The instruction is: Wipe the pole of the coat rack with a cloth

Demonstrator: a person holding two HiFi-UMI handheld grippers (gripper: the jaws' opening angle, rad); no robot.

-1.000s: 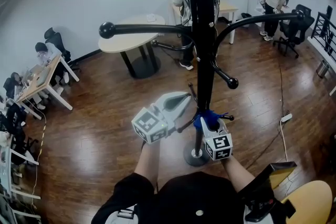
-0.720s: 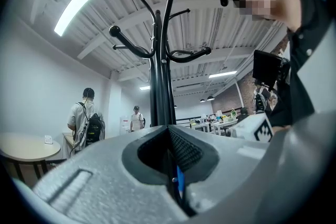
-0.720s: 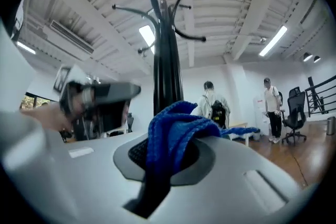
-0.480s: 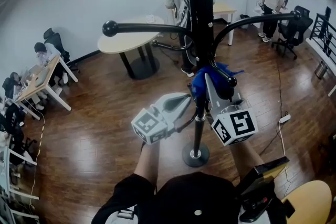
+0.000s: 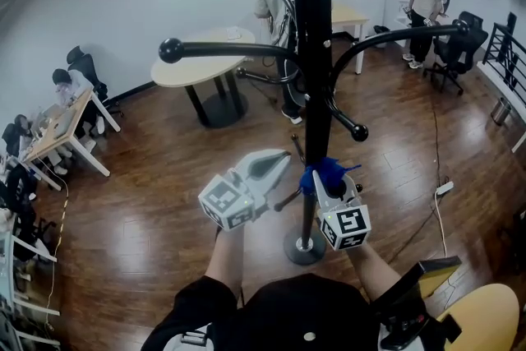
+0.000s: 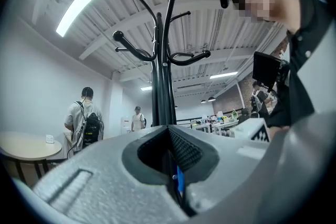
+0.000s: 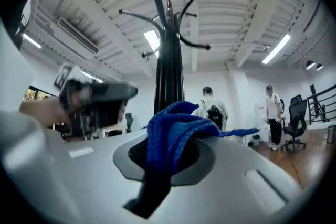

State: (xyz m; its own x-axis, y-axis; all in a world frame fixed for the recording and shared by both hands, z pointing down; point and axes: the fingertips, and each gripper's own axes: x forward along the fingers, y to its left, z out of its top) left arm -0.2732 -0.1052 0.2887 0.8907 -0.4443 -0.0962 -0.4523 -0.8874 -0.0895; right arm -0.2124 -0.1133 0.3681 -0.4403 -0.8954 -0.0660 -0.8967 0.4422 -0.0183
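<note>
Head view: a tall black metal coat rack pole is being shown rising from a round base on a brown wooden floor, directly ahead of the person.
Cloth: a crumpled blue knitted cloth is being pressed against the lower pole, below the hooks.
Right gripper: its jaws are being clamped on the cloth, which is bunching out between them.
Left gripper: its jaws are being held pressed together on nothing, just beside the pole and not gripping it.
Risk: the cloth could be dragged out of the jaws by friction, or snagged on a ball-tipped hook. With the pole not being steadied, the rack could be rocked on its base.
Writing: no brand or words are being shown legibly; only black-and-white square markers are being displayed on the gripper cubes.
</note>
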